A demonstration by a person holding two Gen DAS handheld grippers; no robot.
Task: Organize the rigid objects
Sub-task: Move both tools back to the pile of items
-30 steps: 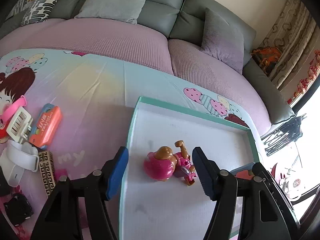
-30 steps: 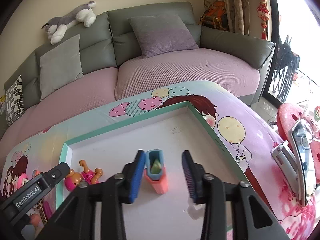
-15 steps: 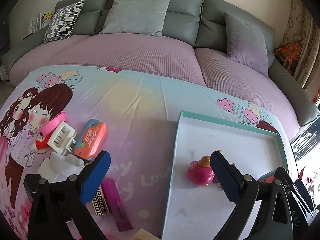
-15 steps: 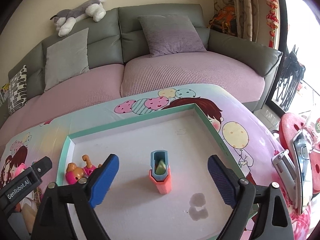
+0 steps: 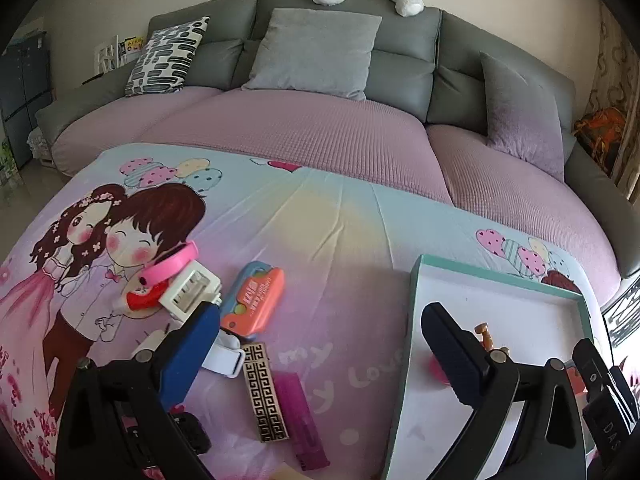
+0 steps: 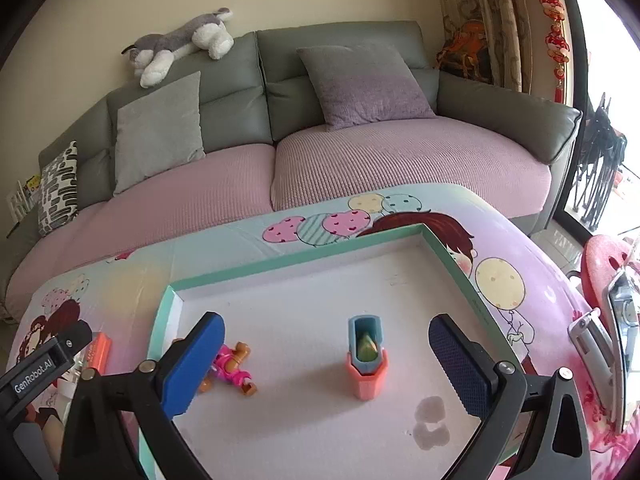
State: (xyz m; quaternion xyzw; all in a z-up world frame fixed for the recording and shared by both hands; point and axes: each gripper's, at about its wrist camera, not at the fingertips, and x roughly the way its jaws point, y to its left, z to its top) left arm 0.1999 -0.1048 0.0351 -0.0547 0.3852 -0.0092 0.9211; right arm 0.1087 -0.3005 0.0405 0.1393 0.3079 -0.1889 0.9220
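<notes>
A white tray with a teal rim (image 6: 320,256) (image 5: 496,276) lies on the cartoon-print cloth. In it stand an orange and blue sharpener-like toy (image 6: 366,356) and a pink dog figure (image 6: 230,370), partly hidden behind a finger. My right gripper (image 6: 324,364) is open and empty above the tray, around the orange toy but apart from it. My left gripper (image 5: 320,352) is open and empty over the cloth left of the tray. Below it lie a gold-patterned bar (image 5: 264,394), a purple ruler (image 5: 302,420), an orange and blue toy (image 5: 254,304), a white plug (image 5: 190,290) and a pink band (image 5: 172,264).
A grey sofa with a pink cover (image 5: 304,136) and cushions stands behind the table. A plush dog (image 6: 180,44) lies on its back. A white item (image 5: 224,354) and a black item (image 5: 192,434) lie by the left finger. A metal object (image 6: 616,344) sits at the right edge.
My left gripper has swung left, off the tray and the pink dog figure, to over the loose items. My right gripper has opened wide, let go of the orange toy and drawn back.
</notes>
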